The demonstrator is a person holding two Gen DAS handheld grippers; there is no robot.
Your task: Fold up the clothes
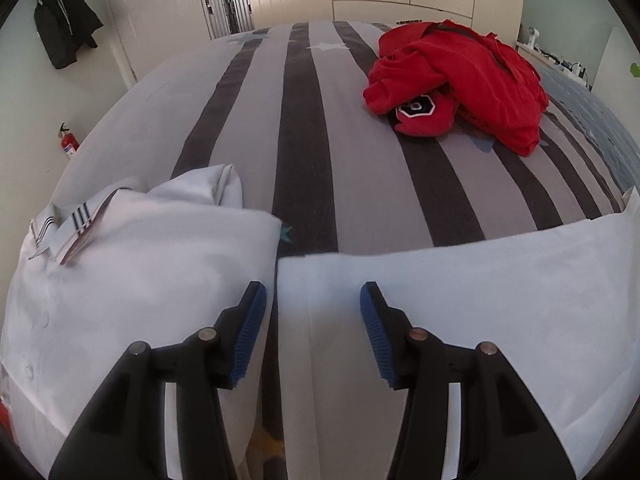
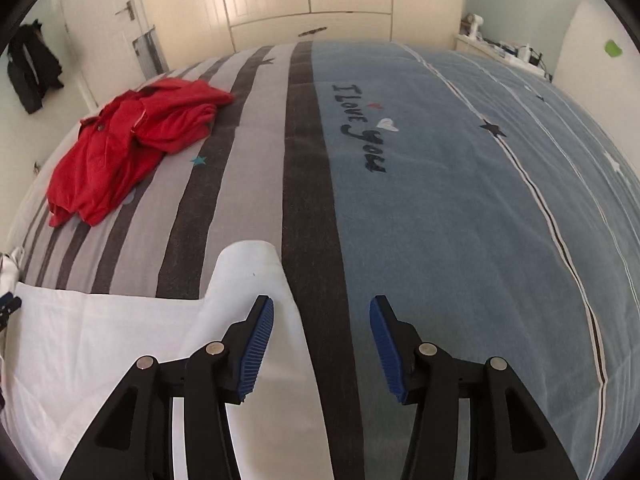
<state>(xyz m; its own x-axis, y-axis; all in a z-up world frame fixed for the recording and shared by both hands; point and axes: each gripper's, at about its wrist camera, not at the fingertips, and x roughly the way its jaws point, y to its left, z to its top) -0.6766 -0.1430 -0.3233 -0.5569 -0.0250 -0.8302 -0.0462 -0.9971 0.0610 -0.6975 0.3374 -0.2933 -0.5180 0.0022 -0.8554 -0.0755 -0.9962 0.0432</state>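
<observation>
Both tongs, left (image 1: 313, 300) and right (image 2: 322, 316), tilt downward over the white garment (image 1: 480, 300), parted, gripping nothing.

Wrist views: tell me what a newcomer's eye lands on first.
The crumpled red cotton garment heaped far back on the grey-and-charcoal striped bedspread grabs attention first. Next, the white cotton shirt spread along the near edge, under both open black grippers. Then the dark "I Love You" lettering on the bedspread's blue half.
</observation>
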